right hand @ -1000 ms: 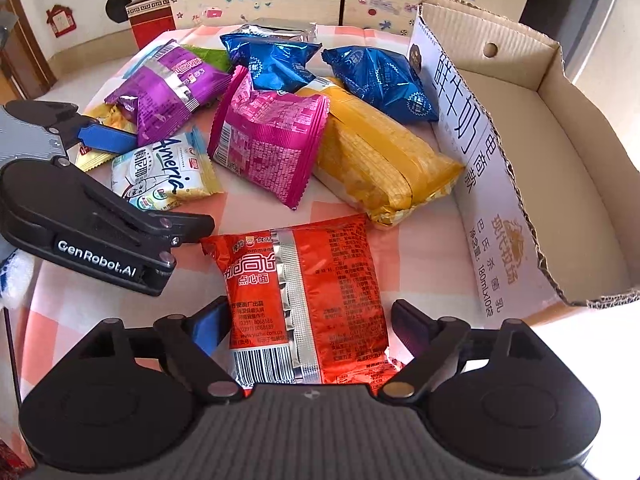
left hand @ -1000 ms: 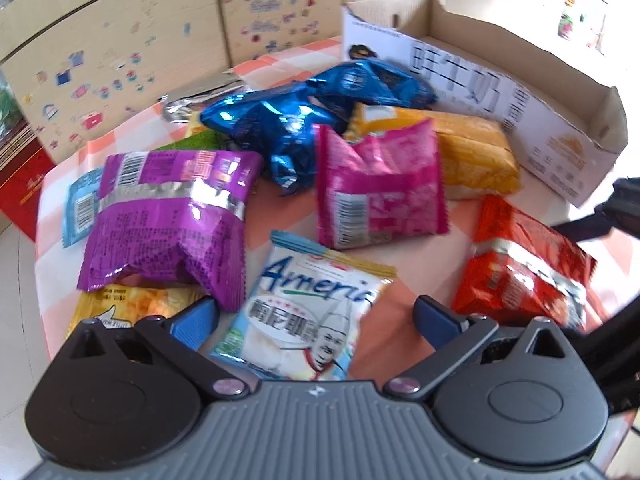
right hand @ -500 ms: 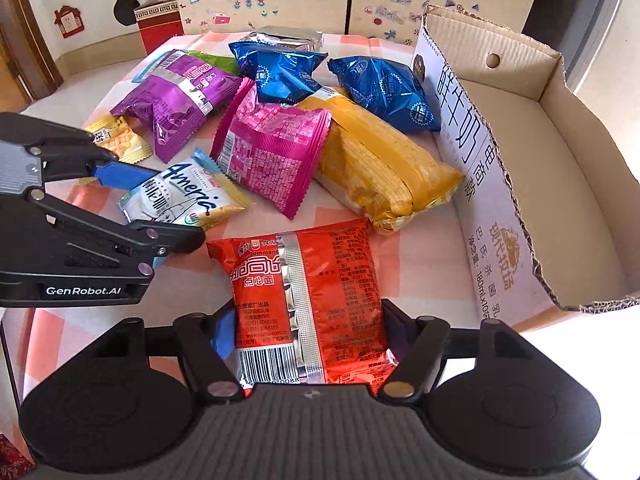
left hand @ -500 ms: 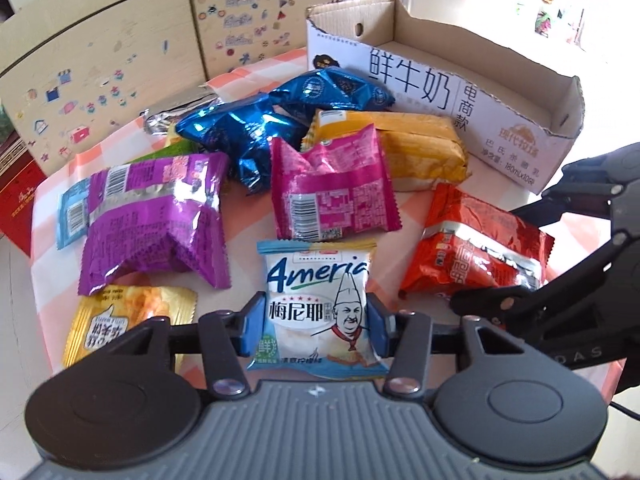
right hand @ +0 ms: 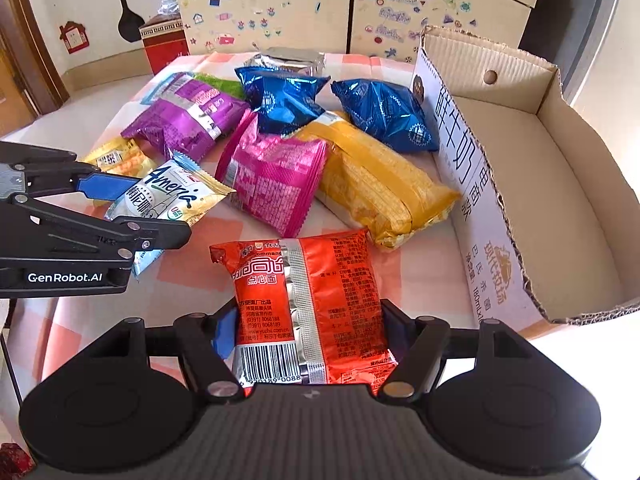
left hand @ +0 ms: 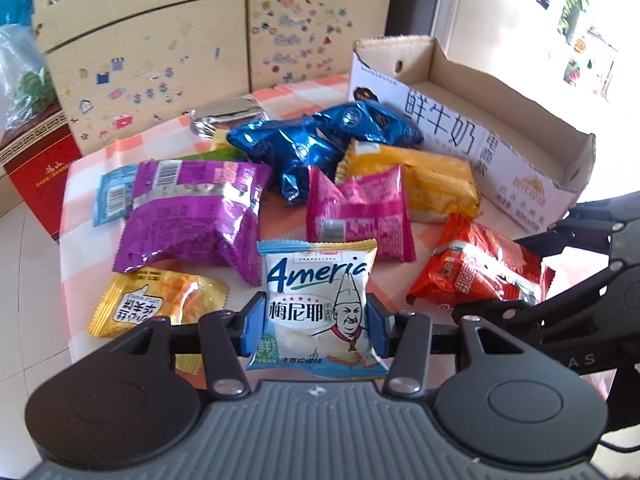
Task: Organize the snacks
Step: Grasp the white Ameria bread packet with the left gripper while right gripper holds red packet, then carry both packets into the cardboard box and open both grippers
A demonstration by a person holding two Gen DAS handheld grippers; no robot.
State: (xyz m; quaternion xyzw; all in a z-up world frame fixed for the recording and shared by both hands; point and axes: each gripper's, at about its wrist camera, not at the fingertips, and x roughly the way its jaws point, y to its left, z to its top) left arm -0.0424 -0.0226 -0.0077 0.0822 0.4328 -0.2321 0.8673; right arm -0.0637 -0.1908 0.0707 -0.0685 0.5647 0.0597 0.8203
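On the far left of the checked worktop point(left hand: 96, 176) a small yellow packet point(left hand: 156, 304) lies flat, with a light blue packet point(left hand: 110, 196) farther back and a puffy purple snack bag point(left hand: 192, 212) overlapping it. Just right of the yellow packet the left gripper point(left hand: 316, 320) has its jaws clamped on the two side edges of a white-and-blue "Ameria" packet with a chef drawn on it point(left hand: 318, 300); in the right wrist view that packet point(right hand: 168, 200) tilts up from the cloth at its near end. Behind it, toward the middle, lies a pink snack bag point(right hand: 272, 176), touching a long orange-yellow pack point(right hand: 380, 192) on its right. At the back sit two shiny blue bags point(right hand: 280, 100), side by side, and a silver foil pouch point(right hand: 288, 58) beyond them. A green wrapper point(right hand: 220, 82) peeks out behind the purple bag. Nearer the front and right of centre, the right gripper point(right hand: 308, 332) has just been closing, and its jaws now press both sides of a red noodle packet point(right hand: 308, 300), barcode end toward the camera; whether this packet is clear of the worktop cannot be told. Farthest right, an open cardboard milk carton box point(right hand: 560, 184) with Chinese print on its near wall stands along the worktop's edge, its inside bare, touching the nearer blue bag.
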